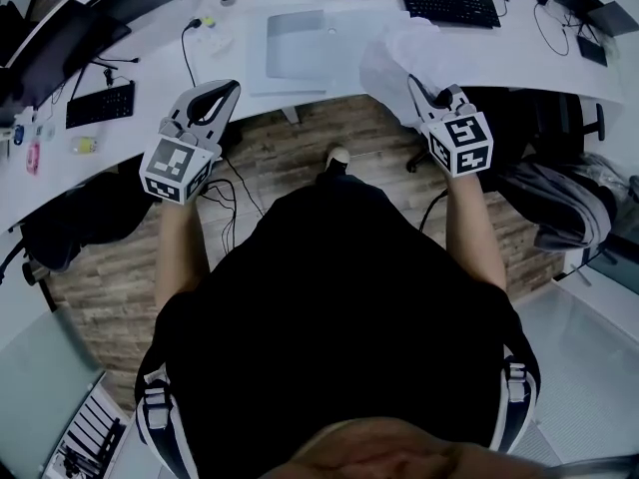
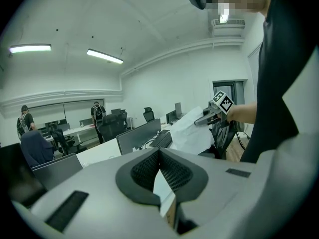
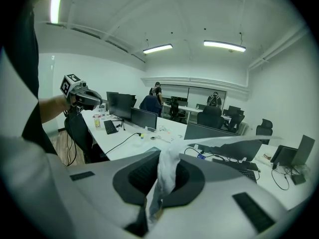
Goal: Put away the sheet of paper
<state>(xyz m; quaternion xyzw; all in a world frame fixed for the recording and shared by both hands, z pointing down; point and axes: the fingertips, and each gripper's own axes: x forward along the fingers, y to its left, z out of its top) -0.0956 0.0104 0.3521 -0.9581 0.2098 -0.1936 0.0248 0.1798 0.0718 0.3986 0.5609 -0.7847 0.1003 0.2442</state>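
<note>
In the head view the person's right tool (image 1: 424,93) is clamped on the sheet of paper (image 1: 399,56), which billows in a rumpled white mass at about 1 o'clock, over the near edge of the white surface (image 1: 230,63). The left tool (image 1: 226,92), at 10 o'clock, is closed and well apart from the sheet. A pale flat tray or pad (image 1: 295,46), which of the two cannot be told, lies on the surface at 12 o'clock, with a black keyboard (image 1: 449,4) beyond the sheet. In the left gripper view that tool's jaws meet with none of the sheet between them; only a thin pale sliver shows in the seam, too small to name. The sheet hangs at 2 o'clock from the other tool, bowed and creased. In the right gripper view the jaws pinch a bunched fold of the sheet, which fans out loosely toward 3 o'clock. By these views the sheet is very light, limp and easily creased or torn; it will likely flap and sag from a single pinch. A hold near an edge looks safest, ideally with a second pinch on the opposite edge to keep it flat.
</note>
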